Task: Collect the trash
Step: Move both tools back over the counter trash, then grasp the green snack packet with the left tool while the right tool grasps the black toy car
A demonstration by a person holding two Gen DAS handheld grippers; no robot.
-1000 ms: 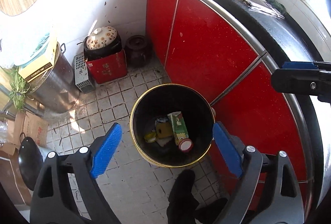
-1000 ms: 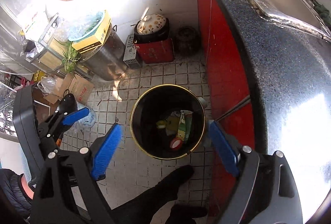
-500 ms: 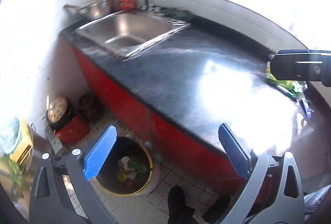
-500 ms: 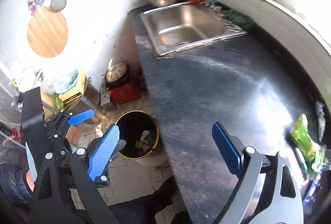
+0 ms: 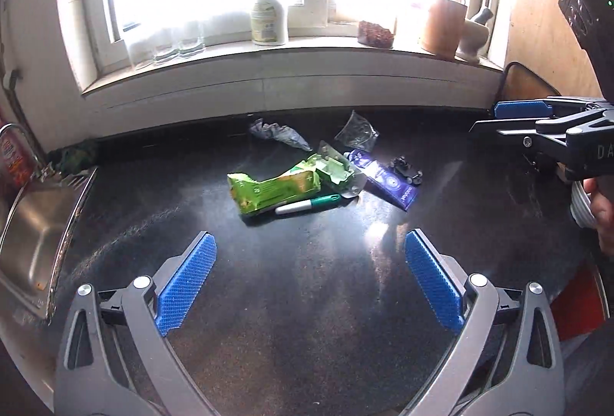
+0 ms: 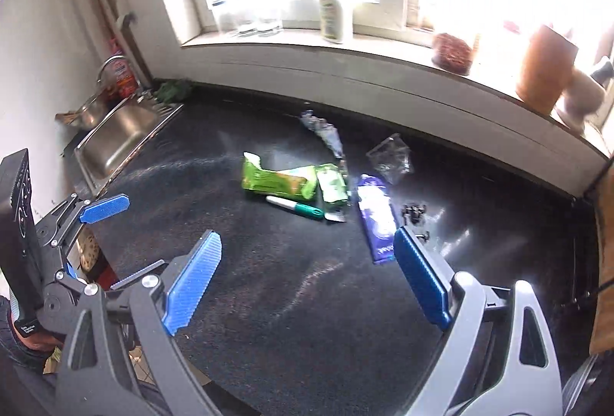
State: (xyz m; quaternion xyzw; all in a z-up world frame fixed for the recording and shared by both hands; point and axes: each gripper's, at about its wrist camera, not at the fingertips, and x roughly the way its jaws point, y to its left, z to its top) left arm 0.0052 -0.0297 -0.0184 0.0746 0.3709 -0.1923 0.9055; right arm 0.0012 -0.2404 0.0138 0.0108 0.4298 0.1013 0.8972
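A pile of trash lies on the black countertop (image 5: 307, 301) below the window: a green wrapper (image 5: 272, 187) (image 6: 276, 178), a green-capped marker (image 5: 307, 205) (image 6: 295, 207), a purple wrapper (image 5: 383, 180) (image 6: 376, 220), a clear crumpled bag (image 5: 357, 130) (image 6: 389, 155) and a grey crumpled wrapper (image 5: 278, 132) (image 6: 324, 130). My left gripper (image 5: 310, 235) hovers open in front of the pile, holding nothing. My right gripper (image 6: 307, 233) is also open and holds nothing, its right pad near the purple wrapper's end.
A steel sink (image 5: 27, 235) (image 6: 119, 139) is set into the counter at the left. On the window sill stand a white bottle (image 5: 268, 17), glasses and a terracotta pot (image 5: 441, 24). A wooden board (image 5: 545, 32) leans at the far right.
Both grippers have swung up and away from the black bin on the floor, past the sink, and now face the trash on the counter. Both stay open.
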